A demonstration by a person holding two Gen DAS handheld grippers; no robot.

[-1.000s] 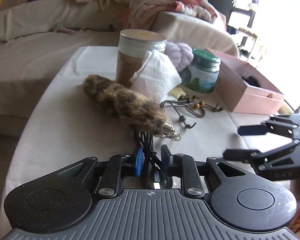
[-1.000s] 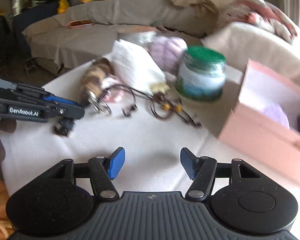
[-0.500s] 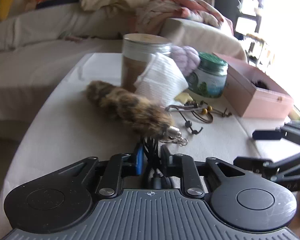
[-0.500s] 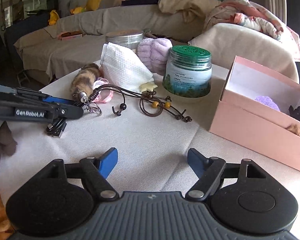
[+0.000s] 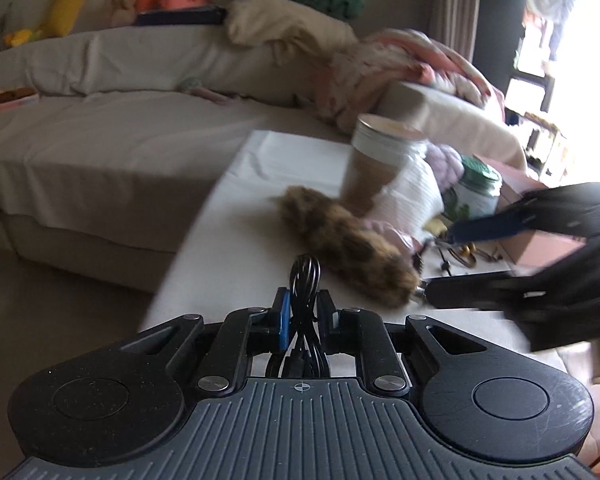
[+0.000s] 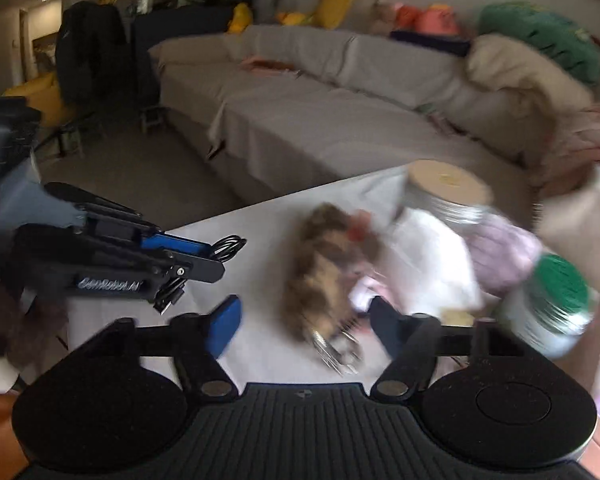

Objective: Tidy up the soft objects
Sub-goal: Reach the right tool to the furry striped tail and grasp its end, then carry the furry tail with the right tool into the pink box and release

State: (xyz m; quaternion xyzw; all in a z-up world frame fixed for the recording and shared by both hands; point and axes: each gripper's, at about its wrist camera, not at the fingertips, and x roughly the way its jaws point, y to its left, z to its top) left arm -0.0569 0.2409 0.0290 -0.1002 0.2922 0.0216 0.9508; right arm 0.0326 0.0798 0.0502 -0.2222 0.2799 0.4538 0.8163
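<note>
The left gripper [image 5: 304, 312] is seen clamped on a bundled black cable [image 5: 306, 280], lifted off the white table [image 5: 228, 248]. The right gripper [image 6: 304, 320] is held with its jaws parted, having just been closing, and the metal clasp end of the furry tail [image 6: 320, 276] lies between its fingers, seemingly unpressed, though blur makes this uncertain. The tail lies on the table just in front of the tall jar [image 6: 444, 196] and the white cloth [image 6: 432, 256]. It is judged light, limp and easily squashed; a grip across the fur just behind the clasp would likely be firmer than one on the small, slippery metal ring.
</note>
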